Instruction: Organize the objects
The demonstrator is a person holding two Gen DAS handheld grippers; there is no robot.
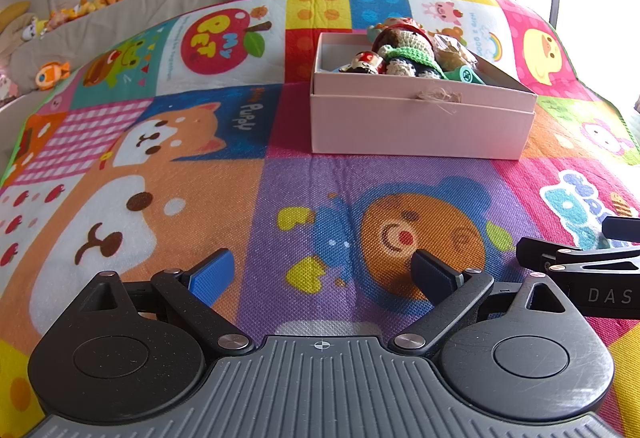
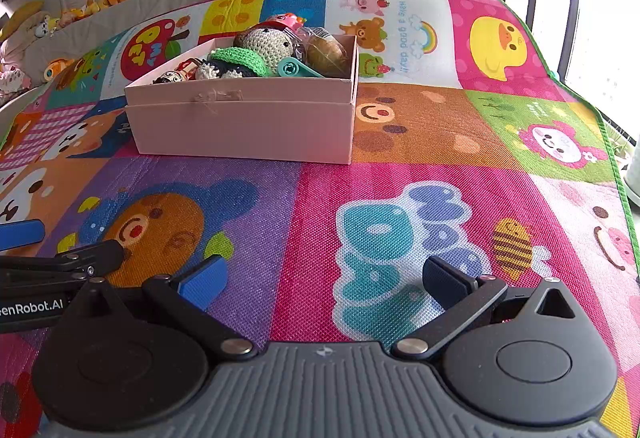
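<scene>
- The pink box (image 1: 420,118) of toys is what the tidying turns on; it sits on the cartoon play mat (image 1: 248,198), well ahead of both claws, already heaped.
- Nearest to me, the left claw (image 1: 322,274) hovers low over the mat with its jaws spread wide and nothing between them. The right claw (image 2: 322,278) is just beside it, likewise released and empty.
- No loose toy lies on the mat between the claws and the box, so I judge the sorting is close to done.
- Inside the box a crocheted doll (image 1: 404,46) with a green scarf lies across the top, small painted figures (image 1: 366,64) at one end, a teal clip (image 2: 296,68) poking over the front rim.
- The risk from here: the pile stands above the rim, so a nudge from a claw or one more toy pressed in could tip the clip or the doll back out. The box looks light and could slide on the mat.
- The right view shows a brown round toy (image 2: 326,54) at the box's right end clearly; the left view hides most of it behind the doll.
- Farthest off, plush toys (image 1: 56,14) line a ledge by the wall, outside the box.
</scene>
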